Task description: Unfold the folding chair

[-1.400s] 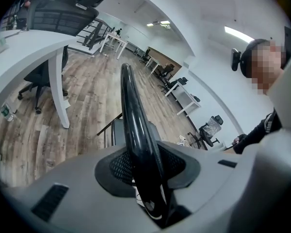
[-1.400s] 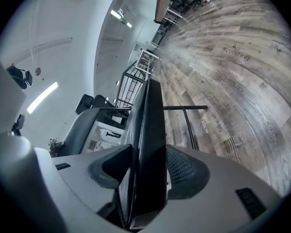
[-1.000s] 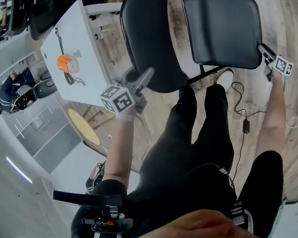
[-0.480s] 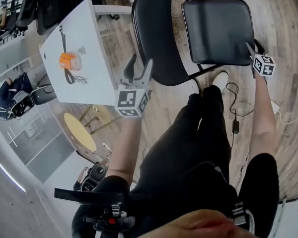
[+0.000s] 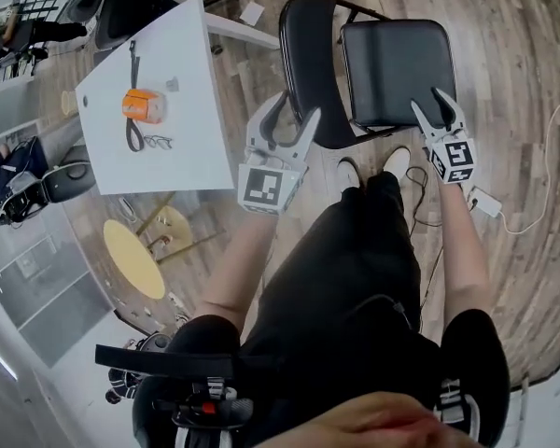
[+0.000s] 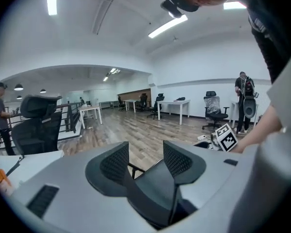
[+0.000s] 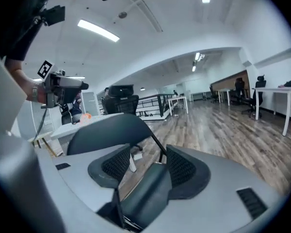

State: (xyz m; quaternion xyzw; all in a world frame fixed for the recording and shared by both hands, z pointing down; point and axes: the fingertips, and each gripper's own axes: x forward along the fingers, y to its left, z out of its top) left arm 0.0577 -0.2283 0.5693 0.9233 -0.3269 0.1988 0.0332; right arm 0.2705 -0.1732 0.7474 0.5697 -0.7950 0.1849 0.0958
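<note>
The black folding chair stands unfolded on the wood floor, with its backrest (image 5: 303, 63) upright and its padded seat (image 5: 397, 59) flat. My left gripper (image 5: 285, 119) hovers above the backrest's near edge, open and empty. Above the seat's front edge my right gripper (image 5: 431, 104) hangs open, touching nothing. In the left gripper view the seat (image 6: 155, 181) shows below and beyond the spread jaws of the left gripper (image 6: 146, 155). In the right gripper view the backrest (image 7: 106, 130) and seat (image 7: 145, 191) lie beyond the open right gripper (image 7: 144, 161).
A white table (image 5: 182, 152) stands left of the chair with an orange object (image 5: 140, 104) and a cord on it. A yellow round stool (image 5: 135, 255) sits below it. A power adapter and cable (image 5: 485, 202) lie on the floor at right. My shoes (image 5: 350, 171) are by the chair.
Both grippers have risen off the chair: the right one left the seat's corner, the left one left the backrest's edge. The chair looks smaller and farther below.
</note>
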